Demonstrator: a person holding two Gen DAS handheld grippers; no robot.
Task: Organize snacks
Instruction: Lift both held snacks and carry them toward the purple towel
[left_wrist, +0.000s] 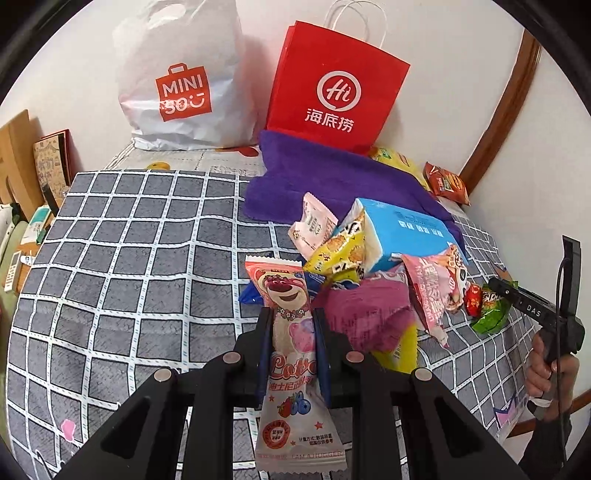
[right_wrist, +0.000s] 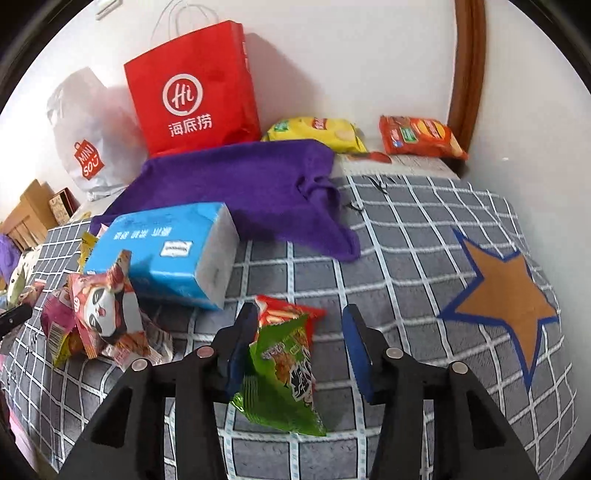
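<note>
My left gripper (left_wrist: 293, 326) is shut on a pink bear-print snack packet (left_wrist: 291, 373), which hangs upright between the blue pads above the checked cloth (left_wrist: 129, 258). Just right of it lies a heap of snacks: a yellow packet (left_wrist: 340, 251), a magenta packet (left_wrist: 369, 314) and a pink panda packet (left_wrist: 436, 291). My right gripper (right_wrist: 299, 332) stands open over a green snack packet (right_wrist: 284, 373). That packet leans against the left pad, with the right pad well apart from it. A red packet (right_wrist: 284, 310) lies under its far end.
A blue tissue box (right_wrist: 166, 251) sits on the heap beside a purple cloth (right_wrist: 240, 184). A red paper bag (right_wrist: 192, 88) and a white plastic bag (right_wrist: 88, 140) stand against the wall. Yellow chips (right_wrist: 317, 133) and an orange packet (right_wrist: 417, 136) lie at the back right.
</note>
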